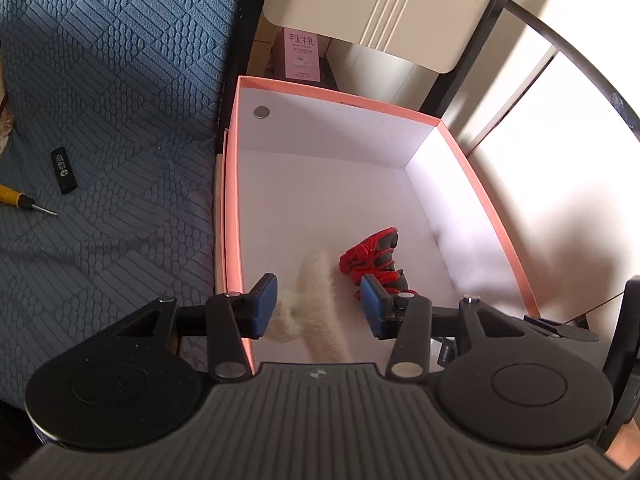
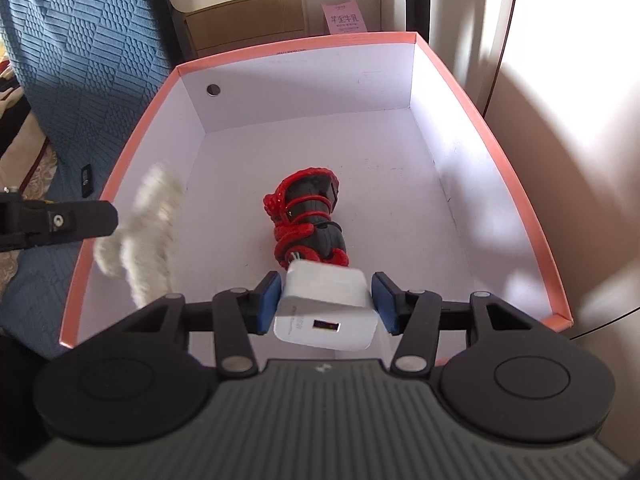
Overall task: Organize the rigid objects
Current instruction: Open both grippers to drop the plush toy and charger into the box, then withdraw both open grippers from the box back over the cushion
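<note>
A box with a pink rim (image 1: pixel 340 98) and white inside stands open below both grippers. On its floor lies a black thing wound with red cord (image 1: pixel 372 260) (image 2: pixel 308 220). My left gripper (image 1: pixel 320 304) hangs over the near end of the box, open. A white fluffy thing (image 1: pixel 316 280) shows blurred between and below its blue pads, clear of the right one. In the right wrist view that fluffy thing (image 2: pixel 152 216) is beside a left gripper finger (image 2: pixel 80 220). My right gripper (image 2: pixel 326 304) is shut on a white USB charger (image 2: pixel 324 308) above the box.
A blue textured sofa cover (image 1: pixel 100 80) lies left of the box, with a black USB stick (image 1: pixel 63 170) and a yellow screwdriver (image 1: pixel 24 200) on it. A round metal disc (image 2: pixel 213 89) sits on the far box wall. Beyond stand a beige chair (image 1: pixel 380 8) and a pink card (image 1: pixel 302 54).
</note>
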A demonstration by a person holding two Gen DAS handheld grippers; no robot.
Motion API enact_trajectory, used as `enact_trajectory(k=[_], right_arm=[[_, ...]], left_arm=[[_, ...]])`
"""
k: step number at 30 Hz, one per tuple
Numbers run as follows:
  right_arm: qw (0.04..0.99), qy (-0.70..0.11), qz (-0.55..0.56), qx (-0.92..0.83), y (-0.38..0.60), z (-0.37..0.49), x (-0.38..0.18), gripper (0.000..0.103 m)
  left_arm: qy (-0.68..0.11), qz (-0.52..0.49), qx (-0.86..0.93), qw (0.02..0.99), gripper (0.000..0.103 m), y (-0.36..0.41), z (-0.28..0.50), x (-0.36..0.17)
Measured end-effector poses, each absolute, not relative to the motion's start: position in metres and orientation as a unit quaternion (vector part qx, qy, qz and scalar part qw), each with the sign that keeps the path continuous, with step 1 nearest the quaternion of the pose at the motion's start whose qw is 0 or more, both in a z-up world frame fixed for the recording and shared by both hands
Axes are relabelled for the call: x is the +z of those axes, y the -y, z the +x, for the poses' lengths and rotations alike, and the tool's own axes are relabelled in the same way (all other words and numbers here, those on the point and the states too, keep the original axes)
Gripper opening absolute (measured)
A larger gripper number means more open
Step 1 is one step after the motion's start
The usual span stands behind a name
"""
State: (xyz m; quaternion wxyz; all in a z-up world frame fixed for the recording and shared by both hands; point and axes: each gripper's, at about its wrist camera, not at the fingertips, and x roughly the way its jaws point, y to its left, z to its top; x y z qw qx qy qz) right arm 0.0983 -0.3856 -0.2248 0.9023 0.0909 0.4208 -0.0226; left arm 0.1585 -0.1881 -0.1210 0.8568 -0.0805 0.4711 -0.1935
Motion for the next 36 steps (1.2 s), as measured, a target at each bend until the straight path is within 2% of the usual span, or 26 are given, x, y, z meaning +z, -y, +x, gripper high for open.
enact_trajectory(k=[3, 10, 23, 36], right_arm=[[0.905, -0.416, 0.09, -0.024, 0.385, 0.099, -0.219, 0.055], [0.919, -0.385, 0.083, -0.024, 0.377, 0.096, -0.192, 0.056], [0.948, -0.309, 0.064, 0.024, 0.336, 0.085, -0.124, 0.056], [0.962, -0.263, 0.033, 0.067, 0.282, 0.074, -0.106, 0.056]], left_arm=[[-0.465, -0.08, -0.186, 0.862, 0.054, 0.185, 0.156, -0.117], [-0.43, -0.096, -0.179, 0.88, 0.054, 0.162, 0.15, -0.085], [-0.338, -0.063, -0.139, 0.929, 0.054, 0.097, 0.128, -0.01], [-0.313, -0.068, -0.119, 0.94, 0.054, 0.052, 0.103, -0.014]])
